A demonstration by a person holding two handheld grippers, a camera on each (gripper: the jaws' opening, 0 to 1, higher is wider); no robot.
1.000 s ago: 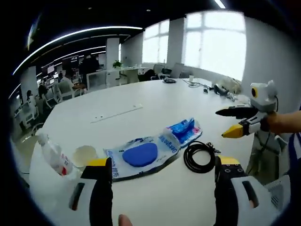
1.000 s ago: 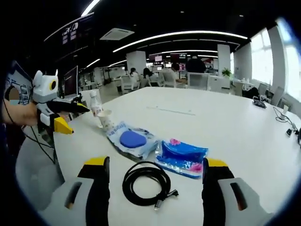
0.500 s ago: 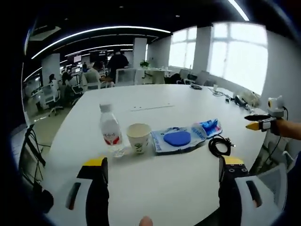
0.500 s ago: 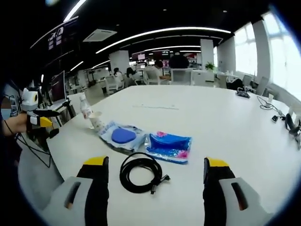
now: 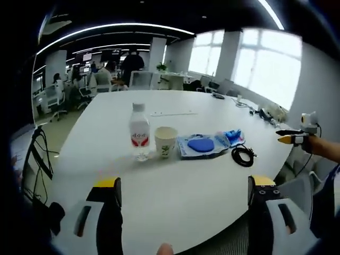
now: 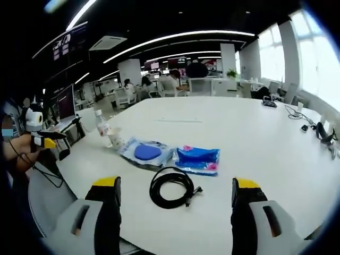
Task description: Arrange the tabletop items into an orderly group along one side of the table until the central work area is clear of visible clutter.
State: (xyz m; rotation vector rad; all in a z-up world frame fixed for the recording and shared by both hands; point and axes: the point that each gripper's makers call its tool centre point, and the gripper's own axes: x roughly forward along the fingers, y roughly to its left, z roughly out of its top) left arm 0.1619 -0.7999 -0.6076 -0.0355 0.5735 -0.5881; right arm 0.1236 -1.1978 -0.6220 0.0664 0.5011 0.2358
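On the big white table (image 5: 175, 175) stand a clear water bottle (image 5: 139, 132) with a red label and a paper cup (image 5: 165, 142). Right of them lie a clear bag with a blue pad (image 5: 201, 145), a blue packet (image 5: 232, 136) and a coiled black cable (image 5: 243, 155). The same row appears in the right gripper view: bottle (image 6: 103, 128), cup (image 6: 116, 137), bag (image 6: 145, 153), packet (image 6: 197, 159), cable (image 6: 172, 187). My left gripper (image 5: 183, 197) hangs open over the table's near edge. My right gripper (image 6: 173, 197) is open just short of the cable, and the right gripper (image 5: 295, 134) also shows far right.
More cables and small devices (image 6: 322, 132) lie at the table's far side near the windows. Desks, chairs and people fill the office (image 5: 95, 79) behind. Black cords (image 5: 40, 159) hang left of the table. The left gripper (image 6: 38, 135) appears far left, held by a hand.
Both views have pulled back from the table, so the items look smaller and farther. The items themselves lie as before, and both grippers stay open.
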